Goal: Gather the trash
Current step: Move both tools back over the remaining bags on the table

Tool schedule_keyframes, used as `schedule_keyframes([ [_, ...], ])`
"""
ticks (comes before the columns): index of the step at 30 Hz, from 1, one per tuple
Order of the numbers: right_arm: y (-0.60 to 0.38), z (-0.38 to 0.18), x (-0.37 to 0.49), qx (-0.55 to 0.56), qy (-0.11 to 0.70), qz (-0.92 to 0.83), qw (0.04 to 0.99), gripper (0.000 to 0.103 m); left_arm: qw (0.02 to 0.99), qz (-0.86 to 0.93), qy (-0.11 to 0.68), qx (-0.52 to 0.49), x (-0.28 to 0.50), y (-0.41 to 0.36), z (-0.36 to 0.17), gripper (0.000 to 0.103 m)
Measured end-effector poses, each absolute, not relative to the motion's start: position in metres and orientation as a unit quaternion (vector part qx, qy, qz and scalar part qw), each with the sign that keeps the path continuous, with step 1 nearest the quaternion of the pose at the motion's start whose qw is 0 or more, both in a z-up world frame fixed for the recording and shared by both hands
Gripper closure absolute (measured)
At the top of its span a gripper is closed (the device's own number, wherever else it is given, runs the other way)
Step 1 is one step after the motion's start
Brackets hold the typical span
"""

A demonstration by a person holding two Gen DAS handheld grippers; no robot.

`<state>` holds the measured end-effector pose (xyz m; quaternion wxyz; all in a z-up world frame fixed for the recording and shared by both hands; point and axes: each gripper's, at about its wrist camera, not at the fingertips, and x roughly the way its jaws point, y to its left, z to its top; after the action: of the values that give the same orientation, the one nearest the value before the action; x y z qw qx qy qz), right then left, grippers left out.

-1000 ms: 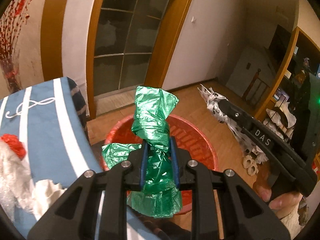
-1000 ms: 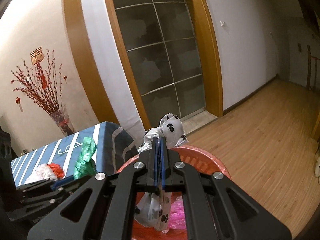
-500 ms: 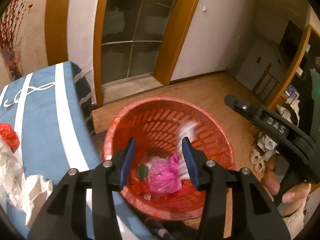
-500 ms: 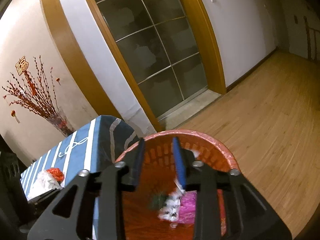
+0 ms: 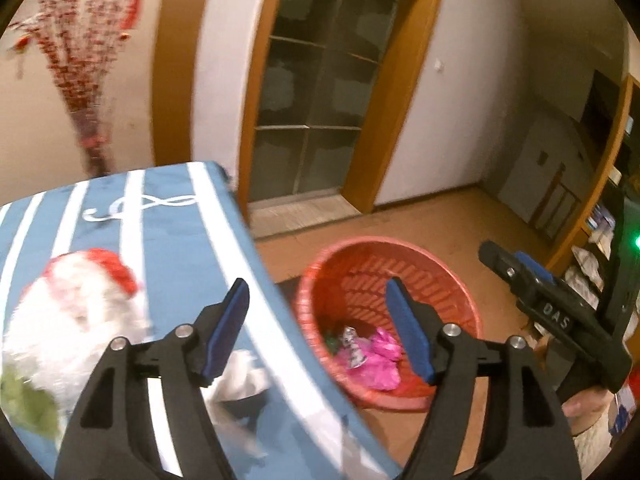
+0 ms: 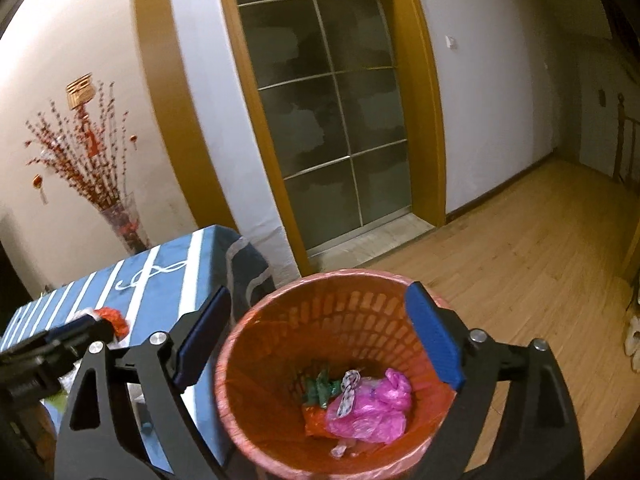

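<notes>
Both hand-held grippers spread wide and empty, jaws just opened: left hand-held gripper over the bench edge, right hand-held gripper above the red basket on the floor beside the bench. In the basket: pink bag, green bag, spotted white bag. On the bench, blurred, probably white-and-red trash.
</notes>
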<state>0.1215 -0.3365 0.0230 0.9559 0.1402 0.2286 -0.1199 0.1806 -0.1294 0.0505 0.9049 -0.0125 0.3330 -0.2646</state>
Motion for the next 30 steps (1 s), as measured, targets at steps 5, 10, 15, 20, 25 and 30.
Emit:
schedule_keyframes([
  [5, -0.297, 0.026, 0.123, 0.11, 0.237, -0.096, 0.96, 0.007, 0.923, -0.209, 0.322, -0.021, 0.177, -0.073, 0.059, 0.024],
  [10, -0.252, 0.019, 0.129, 0.093, 0.258, -0.052, 0.96, 0.007, 0.936, -0.142, 0.321, -0.037, 0.178, -0.006, 0.058, 0.024],
  [15, -0.204, 0.002, 0.147, 0.084, 0.294, -0.005, 0.952, 0.007, 0.942, -0.085, 0.321, -0.05, 0.179, 0.051, 0.054, 0.024],
  [20, -0.165, -0.013, 0.167, 0.048, 0.319, 0.008, 0.947, 0.007, 0.945, -0.043, 0.318, -0.059, 0.173, 0.097, 0.052, 0.024],
  [25, -0.151, -0.036, 0.187, 0.033, 0.355, 0.001, 0.934, 0.011, 0.946, -0.019, 0.317, -0.063, 0.166, 0.129, 0.05, 0.024],
  [30, -0.152, -0.051, 0.195, 0.044, 0.389, 0.005, 0.92, 0.038, 0.944, -0.012, 0.323, -0.072, 0.168, 0.147, 0.044, 0.025],
])
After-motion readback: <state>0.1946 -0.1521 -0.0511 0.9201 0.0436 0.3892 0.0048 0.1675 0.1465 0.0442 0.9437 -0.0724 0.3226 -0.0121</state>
